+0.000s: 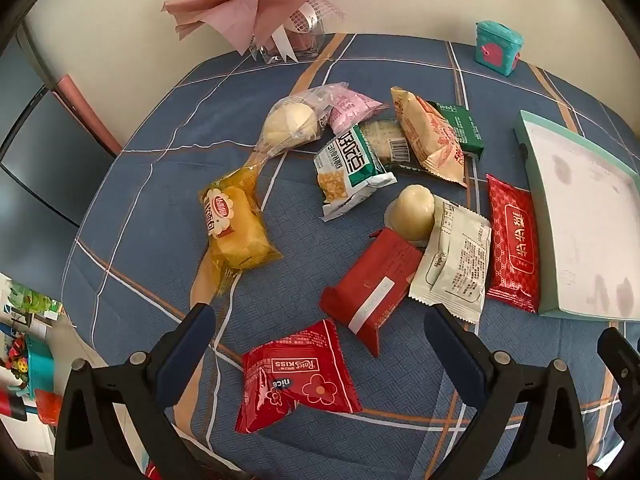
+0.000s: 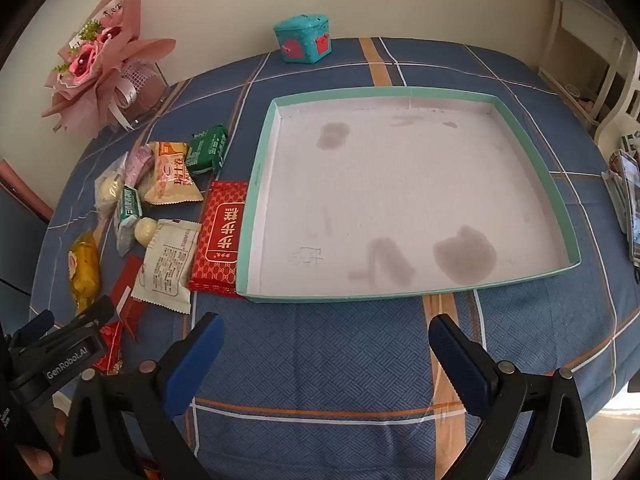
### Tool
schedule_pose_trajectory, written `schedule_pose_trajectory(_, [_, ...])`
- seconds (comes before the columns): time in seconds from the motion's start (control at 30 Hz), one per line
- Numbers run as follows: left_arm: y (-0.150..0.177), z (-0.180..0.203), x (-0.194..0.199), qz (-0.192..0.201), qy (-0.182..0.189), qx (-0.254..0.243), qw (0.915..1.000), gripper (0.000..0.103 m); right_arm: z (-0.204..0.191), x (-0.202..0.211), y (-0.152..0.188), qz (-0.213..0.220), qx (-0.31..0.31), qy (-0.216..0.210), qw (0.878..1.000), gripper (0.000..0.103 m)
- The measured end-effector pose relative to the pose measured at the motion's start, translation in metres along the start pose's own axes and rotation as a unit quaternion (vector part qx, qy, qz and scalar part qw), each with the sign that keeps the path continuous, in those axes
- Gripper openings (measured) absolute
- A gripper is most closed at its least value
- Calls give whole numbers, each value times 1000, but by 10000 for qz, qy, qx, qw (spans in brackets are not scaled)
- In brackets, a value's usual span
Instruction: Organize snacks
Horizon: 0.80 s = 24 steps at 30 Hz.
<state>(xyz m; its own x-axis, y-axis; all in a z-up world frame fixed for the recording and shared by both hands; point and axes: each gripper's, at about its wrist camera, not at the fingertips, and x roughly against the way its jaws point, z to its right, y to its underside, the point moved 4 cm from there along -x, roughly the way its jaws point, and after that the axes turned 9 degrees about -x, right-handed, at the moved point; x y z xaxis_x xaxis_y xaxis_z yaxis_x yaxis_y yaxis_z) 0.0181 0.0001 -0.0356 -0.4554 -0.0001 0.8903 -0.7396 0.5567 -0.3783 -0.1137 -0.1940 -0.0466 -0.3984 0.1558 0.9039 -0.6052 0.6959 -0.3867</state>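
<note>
Left wrist view: left tongs (image 1: pixel 318 326) spread wide, gripping nothing.
Snack: red pack (image 1: pixel 298 380) on table (image 1: pixel 160 184), just below and between the jaws, long axis running left-right.
Right tongs (image 2: pixel 326 334): also released, over bare cloth near tray (image 2: pixel 256 184).
Tray: no snacks inside, right of the pile.
Nearer arm: left, likely first pick.

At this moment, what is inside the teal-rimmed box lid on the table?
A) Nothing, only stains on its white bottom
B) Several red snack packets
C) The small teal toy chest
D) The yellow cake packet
A: the box lid shows only a bare, stained white bottom, while the snack packets, such as the long red packet, lie outside along its left edge.
</note>
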Motion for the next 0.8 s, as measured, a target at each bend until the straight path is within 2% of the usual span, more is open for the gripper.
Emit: schedule_pose_trajectory(0.8, [-1, 3, 2, 3, -2, -12, 10000, 103, -1, -1, 1, -13, 45, 10, 10000, 103])
